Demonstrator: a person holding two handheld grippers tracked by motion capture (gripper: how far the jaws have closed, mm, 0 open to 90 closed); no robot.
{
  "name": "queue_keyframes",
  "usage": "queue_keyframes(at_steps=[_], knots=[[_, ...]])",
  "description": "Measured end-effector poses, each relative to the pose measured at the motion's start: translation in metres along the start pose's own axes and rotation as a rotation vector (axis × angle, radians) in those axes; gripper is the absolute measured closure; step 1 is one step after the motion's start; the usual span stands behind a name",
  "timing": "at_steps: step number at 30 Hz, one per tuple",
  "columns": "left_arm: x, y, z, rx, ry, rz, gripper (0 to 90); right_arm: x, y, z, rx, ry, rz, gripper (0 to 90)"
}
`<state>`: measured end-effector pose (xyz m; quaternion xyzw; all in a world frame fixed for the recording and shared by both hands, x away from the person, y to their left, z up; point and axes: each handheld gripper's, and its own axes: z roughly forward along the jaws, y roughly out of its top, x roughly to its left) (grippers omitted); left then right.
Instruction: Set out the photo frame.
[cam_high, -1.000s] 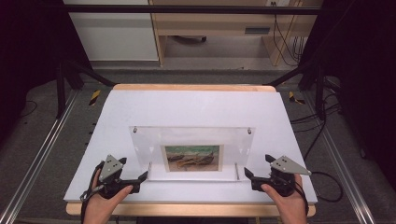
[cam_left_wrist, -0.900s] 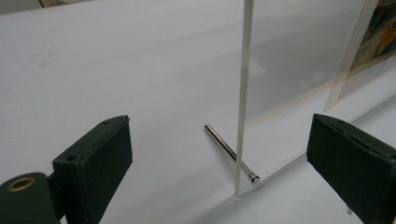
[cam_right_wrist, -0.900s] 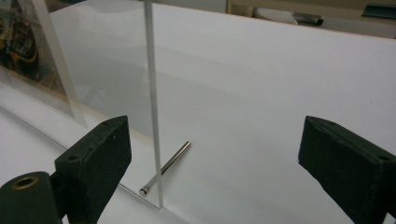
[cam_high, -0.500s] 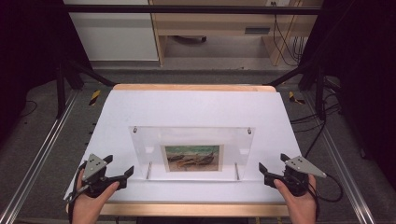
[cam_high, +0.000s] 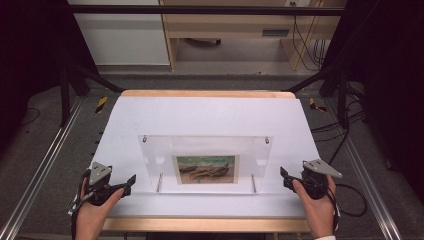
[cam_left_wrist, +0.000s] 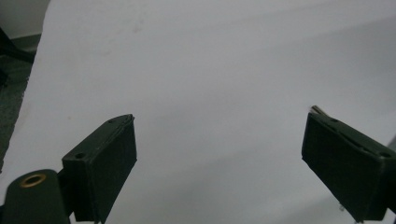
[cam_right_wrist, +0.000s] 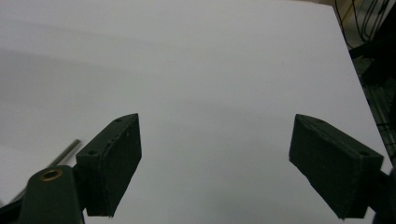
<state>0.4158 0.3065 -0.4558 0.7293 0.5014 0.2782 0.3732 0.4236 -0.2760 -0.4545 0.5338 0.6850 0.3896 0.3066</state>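
A clear acrylic photo frame stands on the white table, tilted back on two metal pegs, with a small painting of boats inside it. My left gripper sits at the near left corner, well left of the frame, open with nothing between its jaws. My right gripper is at the near right, just right of the frame, also open and empty. A metal peg of the frame shows at the lower left of the right gripper view.
The table's wooden front edge lies just in front of both hands. Metal rails run along both sides of the table. Cables trail on the floor at the right. A wooden bench stands beyond the far edge.
Both grippers have pulled back from the frame's lower corners, outward and toward the table's front edge. The frame stays standing where it was.
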Motion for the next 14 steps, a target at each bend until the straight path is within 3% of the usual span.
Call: queue_keyframes(at_steps=[2, 4, 8, 14], knots=[[0.002, 0.000, 0.003, 0.016, 0.006, -0.011, 10.0, 0.001, 0.001, 0.011, 0.044, -0.020, -0.013, 18.9], [0.001, -0.001, 0.006, 0.032, 0.007, -0.016, 10.0, 0.003, 0.002, 0.013, 0.054, -0.019, -0.013, 19.2], [0.000, -0.003, 0.012, 0.089, 0.017, -0.002, 10.6, 0.008, 0.001, 0.019, 0.110, 0.009, -0.025, 20.4], [0.002, -0.003, 0.009, 0.079, 0.012, -0.019, 10.3, 0.009, 0.000, 0.009, 0.091, 0.022, -0.011, 22.0]])
